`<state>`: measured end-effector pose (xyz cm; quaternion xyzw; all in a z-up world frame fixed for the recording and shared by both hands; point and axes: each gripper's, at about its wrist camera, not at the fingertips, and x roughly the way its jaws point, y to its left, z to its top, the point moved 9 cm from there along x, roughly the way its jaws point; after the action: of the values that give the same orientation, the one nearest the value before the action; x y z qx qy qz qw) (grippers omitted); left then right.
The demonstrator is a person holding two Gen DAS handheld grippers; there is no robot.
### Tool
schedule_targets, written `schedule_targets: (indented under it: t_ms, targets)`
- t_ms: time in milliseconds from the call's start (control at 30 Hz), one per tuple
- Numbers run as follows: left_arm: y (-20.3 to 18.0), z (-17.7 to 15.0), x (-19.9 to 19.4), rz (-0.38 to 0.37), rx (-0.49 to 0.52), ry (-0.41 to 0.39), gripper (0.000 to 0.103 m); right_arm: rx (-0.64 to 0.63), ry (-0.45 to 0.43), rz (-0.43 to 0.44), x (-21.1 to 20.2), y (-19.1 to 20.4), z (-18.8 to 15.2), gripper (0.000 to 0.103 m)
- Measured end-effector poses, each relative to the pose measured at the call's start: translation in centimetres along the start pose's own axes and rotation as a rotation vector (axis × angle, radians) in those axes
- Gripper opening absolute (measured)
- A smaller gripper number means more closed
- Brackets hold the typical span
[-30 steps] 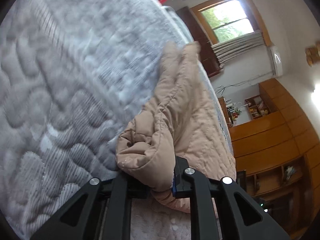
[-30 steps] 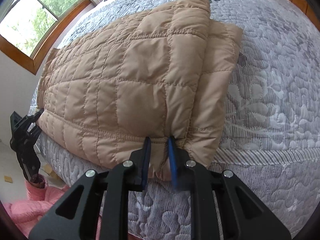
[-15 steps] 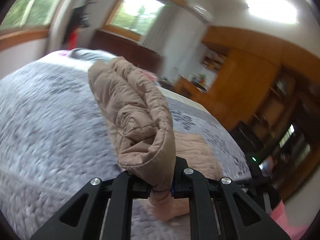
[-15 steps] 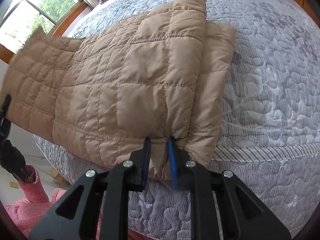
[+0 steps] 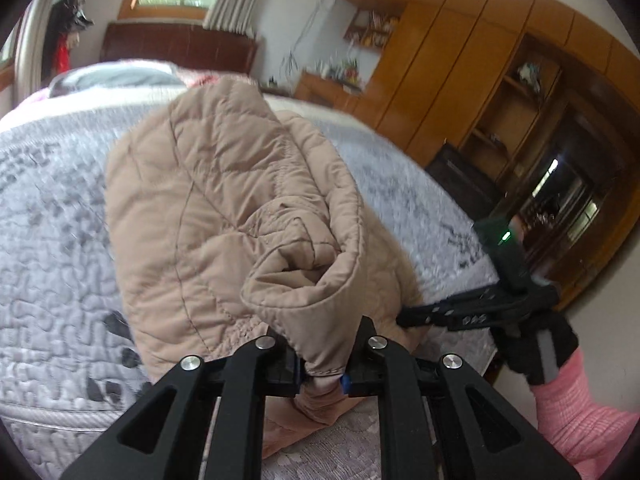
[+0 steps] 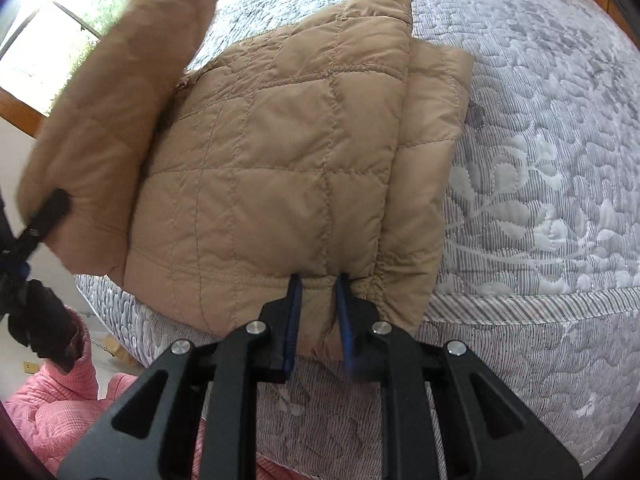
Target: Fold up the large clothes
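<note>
A tan quilted jacket (image 6: 288, 168) lies partly folded on a grey patterned bed (image 6: 540, 160), its hem at the near edge of the mattress. My right gripper (image 6: 318, 292) is shut on that hem. My left gripper (image 5: 322, 376) is shut on another edge of the jacket (image 5: 224, 208), and the cloth bunches up thickly in front of its camera. In the right wrist view this raised flap (image 6: 120, 100) hangs over the left part of the jacket, with the left gripper (image 6: 52, 204) at its lower corner. The left wrist view shows the right gripper (image 5: 404, 318) close by on the right.
A person's pink sleeve (image 5: 580, 408) and black-gloved hand (image 5: 540, 344) hold the right gripper. Wooden wardrobes and shelves (image 5: 460, 60) line the wall beyond the bed (image 5: 52, 220). A dark headboard (image 5: 176, 46) and pillows (image 5: 112, 76) lie at the far end. A window (image 6: 48, 52) is at the left.
My left gripper has lifted its end of the jacket off the bed, rolled over and swung it across towards the right gripper. The right gripper has stayed in place on the hem.
</note>
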<state>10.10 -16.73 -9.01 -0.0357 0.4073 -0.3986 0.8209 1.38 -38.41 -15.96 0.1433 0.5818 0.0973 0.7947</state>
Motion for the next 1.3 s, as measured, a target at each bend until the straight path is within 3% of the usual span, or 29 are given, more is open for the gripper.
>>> schedule_targets:
  t_ms: [200, 367, 467, 533, 600, 733, 800, 833, 967, 1067, 1200, 1300]
  targets:
    - [1.6, -2.4, 4.1, -0.048, -0.081, 0.121, 0.015, -0.003, 0.004, 0.002, 0.1, -0.4, 0.2, 0.016]
    - [1.2, -3.2, 4.8, 0.012, -0.012, 0.118, 0.015, -0.007, 0.009, -0.006, 0.5, -0.2, 0.4, 0.018]
    - [1.2, -3.0, 4.3, -0.006, -0.039, 0.123, 0.016, -0.004, 0.013, -0.013, 0.5, 0.1, 0.3, 0.019]
    - [0.5, -2.3, 3.4, -0.022, -0.055, 0.123, 0.020, -0.008, 0.016, -0.027, 0.5, 0.6, 0.5, 0.020]
    - [0.1, -2.0, 1.9, -0.037, -0.061, 0.124, 0.032, -0.027, 0.012, -0.055, 0.1, 1.2, 0.8, 0.023]
    - [-0.2, -2.1, -1.2, -0.054, -0.090, 0.136, 0.041, -0.058, -0.020, -0.093, -1.1, 2.5, 1.6, 0.033]
    - [0.6, -1.4, -3.3, -0.015, -0.099, 0.102, 0.041, -0.065, -0.040, -0.098, -1.9, 3.3, 2.4, 0.040]
    - [1.3, -1.1, -3.7, 0.014, -0.108, 0.091, 0.041, -0.064, -0.046, -0.092, -2.2, 3.5, 2.7, 0.049]
    - [5.5, 0.3, -4.9, 0.191, -0.168, 0.073, 0.040, -0.046, -0.083, -0.042, -4.4, 5.6, 5.2, 0.066]
    - [8.6, 0.9, -4.4, 0.270, -0.215, 0.089, 0.040, -0.042, -0.095, 0.000, -5.4, 7.9, 7.1, 0.090]
    - [10.5, 1.1, -3.8, 0.339, -0.222, 0.091, 0.040, -0.018, -0.009, 0.056, -4.1, 9.8, 9.1, 0.091]
    - [11.1, 0.8, -3.0, 0.336, -0.237, 0.105, 0.040, -0.024, 0.058, 0.048, -2.1, 10.8, 9.8, 0.091]
